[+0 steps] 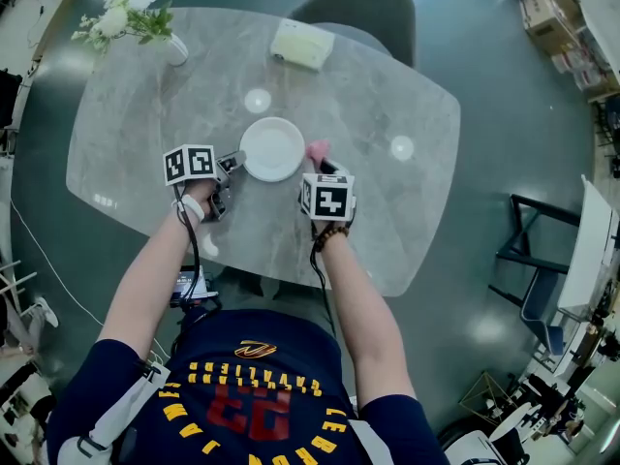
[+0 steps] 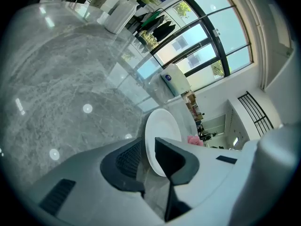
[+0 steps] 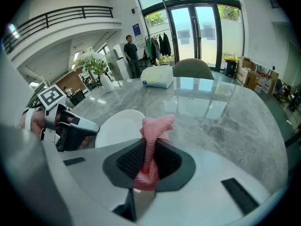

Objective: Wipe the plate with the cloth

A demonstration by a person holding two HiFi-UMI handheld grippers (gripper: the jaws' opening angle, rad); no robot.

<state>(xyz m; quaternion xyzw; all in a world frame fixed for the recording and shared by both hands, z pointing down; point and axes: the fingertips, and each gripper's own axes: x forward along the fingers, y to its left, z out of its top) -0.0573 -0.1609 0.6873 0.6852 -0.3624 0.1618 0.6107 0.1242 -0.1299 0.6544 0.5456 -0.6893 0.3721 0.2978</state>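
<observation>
Head view: the white plate sits flat near the middle of the grey marble worktop, between the two tools. The left tool meets the plate's left rim. The right tool is just beside its right rim, with the pink cloth bunched at its tip and close to the plate's edge.

In the left gripper view the left tool is turned on its side. Its jaws are narrow, and the rim of the plate is nipped between them.

In the right gripper view the right tool is clamped on the cloth, a pink mesh rag twisted into a strip that stands up past the pads. The plate lies just to the cloth's left. It is round, plain white and glossy.

At the worktop's far left corner a white vase holds white flowers. A pale box lies at the far edge.
</observation>
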